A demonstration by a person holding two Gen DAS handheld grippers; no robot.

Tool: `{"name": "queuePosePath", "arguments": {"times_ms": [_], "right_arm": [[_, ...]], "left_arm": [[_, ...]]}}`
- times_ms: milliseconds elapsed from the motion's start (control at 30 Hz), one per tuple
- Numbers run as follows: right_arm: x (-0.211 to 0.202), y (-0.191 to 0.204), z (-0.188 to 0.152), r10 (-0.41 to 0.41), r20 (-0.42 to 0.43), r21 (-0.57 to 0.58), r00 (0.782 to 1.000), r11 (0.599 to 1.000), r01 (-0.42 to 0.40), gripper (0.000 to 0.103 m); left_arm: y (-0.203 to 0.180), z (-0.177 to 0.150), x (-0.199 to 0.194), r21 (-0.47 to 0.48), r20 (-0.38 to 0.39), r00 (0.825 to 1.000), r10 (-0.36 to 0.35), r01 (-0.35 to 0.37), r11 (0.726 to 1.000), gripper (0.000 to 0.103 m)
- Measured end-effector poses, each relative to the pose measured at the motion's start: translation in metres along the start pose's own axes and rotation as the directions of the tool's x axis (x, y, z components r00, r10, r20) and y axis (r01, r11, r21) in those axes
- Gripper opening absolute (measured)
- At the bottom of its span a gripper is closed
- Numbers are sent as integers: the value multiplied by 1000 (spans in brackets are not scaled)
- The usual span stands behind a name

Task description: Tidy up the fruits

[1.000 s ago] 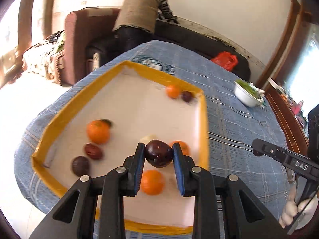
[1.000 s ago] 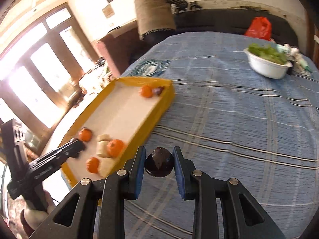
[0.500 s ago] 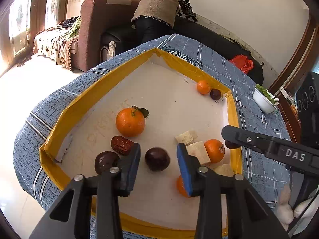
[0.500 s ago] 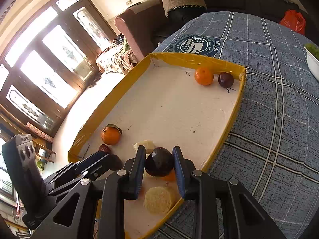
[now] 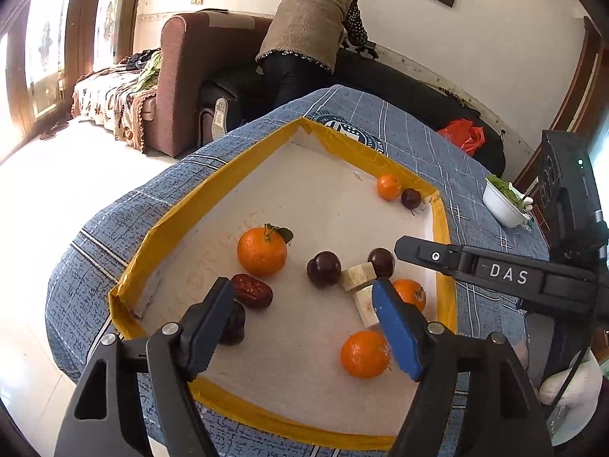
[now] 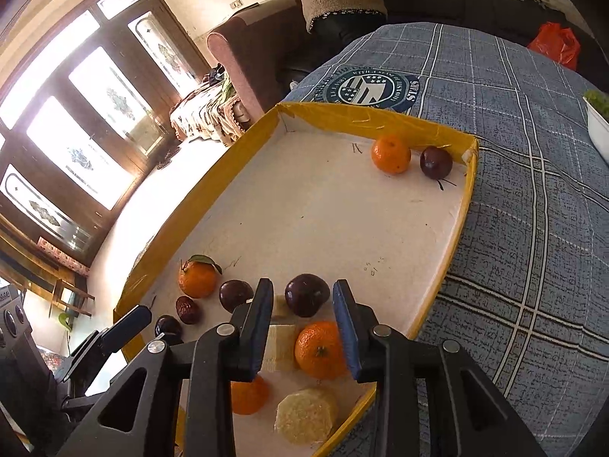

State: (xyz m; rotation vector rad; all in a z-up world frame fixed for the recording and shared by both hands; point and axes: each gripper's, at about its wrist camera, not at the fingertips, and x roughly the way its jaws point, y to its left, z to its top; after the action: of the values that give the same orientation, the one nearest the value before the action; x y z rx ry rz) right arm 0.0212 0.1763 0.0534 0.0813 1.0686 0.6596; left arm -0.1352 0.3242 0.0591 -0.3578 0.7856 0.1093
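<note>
the left tongs are spreading wider with nothing between the pads, only bare tray floor. a dark purple fruit lies free just beyond them, with a leafy orange to its left and a red date beside the left pad. the right tongs are also opening; another dark purple fruit sits between the tips, resting on the tray, the pads not pressing it. below it lie an orange and pale cut chunks. all sit in the yellow-rimmed tray on the blue checked desk. a small orange and a dark fruit rest in the far corner.
</note>
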Motion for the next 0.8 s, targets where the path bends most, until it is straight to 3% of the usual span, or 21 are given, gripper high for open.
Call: {"name": "queuePosePath", "arguments": {"times_ms": [333,500,733,800], "right_arm": [[-25,1,-14,9,25,-18,1000,1000,-9,42],[-25,12,-31,57,-28,-64,998,996,-58,41],[-2,6,-46,212,-141,20,967,977,-211,41],[0,8,-44,208,-148,14,967,978,-208,41]], "left_arm": [[-14,-4,-12,31,27,999,24,-25,999,76],[-17,-4,-24,46,68,995,77,-80,996,76],[-3,2,-38,17,104,988,118,-121,993,77],[-1,3,-41,12,110,987,120,-122,992,78]]}}
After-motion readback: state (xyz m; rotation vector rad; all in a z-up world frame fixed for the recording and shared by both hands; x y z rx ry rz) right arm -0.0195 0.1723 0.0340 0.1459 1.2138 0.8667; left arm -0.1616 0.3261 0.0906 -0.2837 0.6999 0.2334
